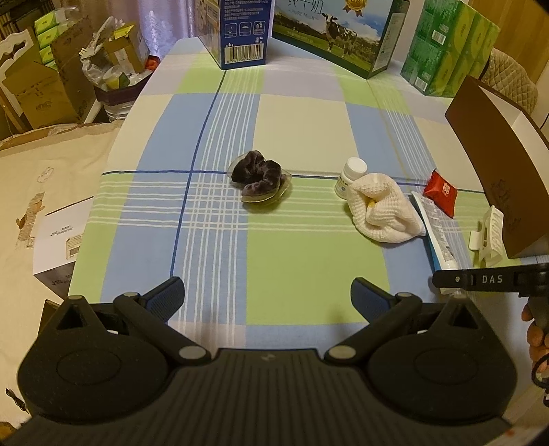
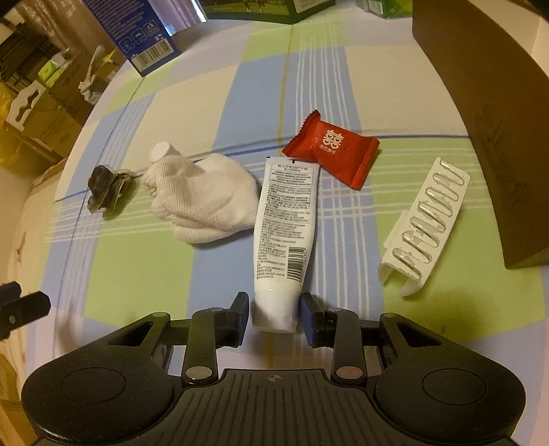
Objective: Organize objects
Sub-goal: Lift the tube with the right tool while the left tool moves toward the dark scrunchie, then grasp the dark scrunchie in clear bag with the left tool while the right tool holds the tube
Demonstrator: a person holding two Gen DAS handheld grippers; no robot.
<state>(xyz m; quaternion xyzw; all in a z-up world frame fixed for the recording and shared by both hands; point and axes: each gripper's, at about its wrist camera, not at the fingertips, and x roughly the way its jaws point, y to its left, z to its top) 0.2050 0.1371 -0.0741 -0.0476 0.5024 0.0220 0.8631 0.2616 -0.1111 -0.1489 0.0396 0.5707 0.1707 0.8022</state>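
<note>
Right claw (image 2: 274, 317) sits low over the worktop (image 2: 137, 267), fingers either side of the cap end of the white tube (image 2: 286, 233); small gaps show on both sides, so it's bracketing, not yet pinching. Tube lies flat, label up, its crimped end touching or just under the red sachet (image 2: 331, 149). White cloth (image 2: 206, 202) is bunched just left of the tube, touching it, with the white pill bottle (image 2: 161, 151) lying behind and partly under the cloth. Dark scrunchie (image 2: 103, 187) sits further left, on what looks like a clear plastic piece. White hair claw clip (image 2: 425, 223) lies right of the tube, apart from it, near the brown box (image 2: 487, 113). Left claw (image 1: 267, 296) is spread wide, empty, hovering over bare cloth-covered worktop, well short of the scrunchie (image 1: 260, 178). A blue carton (image 1: 240, 31) and a milk box (image 1: 339, 34) stand at the far edge.
</note>
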